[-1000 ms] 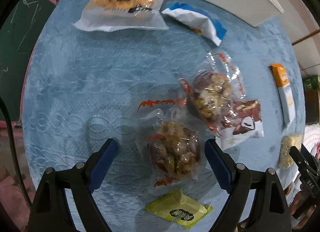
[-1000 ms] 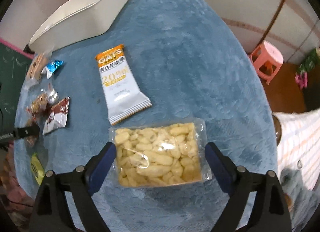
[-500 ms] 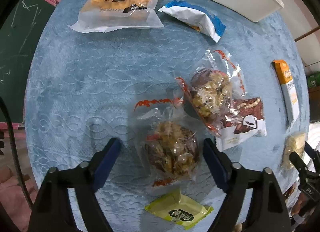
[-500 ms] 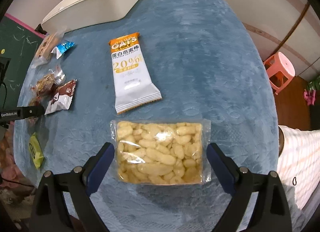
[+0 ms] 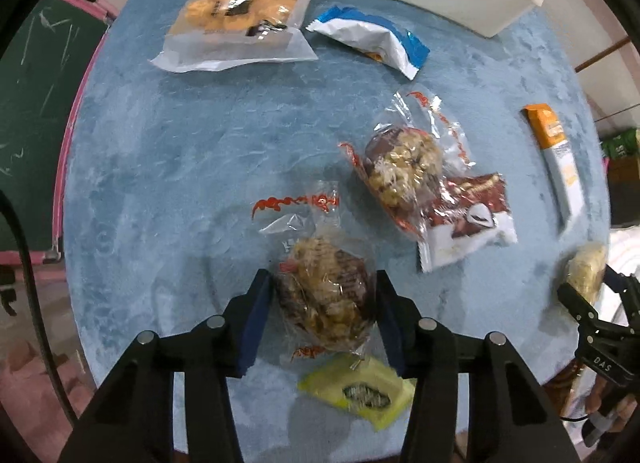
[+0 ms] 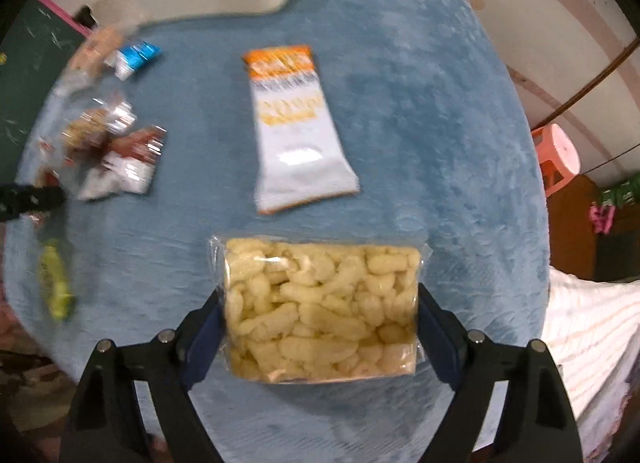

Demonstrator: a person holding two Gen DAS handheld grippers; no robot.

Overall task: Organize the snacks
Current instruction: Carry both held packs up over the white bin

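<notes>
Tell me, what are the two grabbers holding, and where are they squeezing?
The left hand-held gripper is closing on the nut cluster pack, across its lumpy middle. The right hand-held gripper is closing on the corn puff bag, at its side edges.

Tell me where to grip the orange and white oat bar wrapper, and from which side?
Take the oat bar wrapper across its narrow width at mid-length, coming straight down from above. It lies flat on the blue cloth with long edges bare on both sides, so fingers fit beside it. The crimped ends are thin and likely to slip.

Left tool [image 5: 325,305] closing, pads pressing nut cluster packet [image 5: 326,299]; yellow sachet [image 5: 356,390] just beside, on blue cloth [image 5: 180,151].
</notes>
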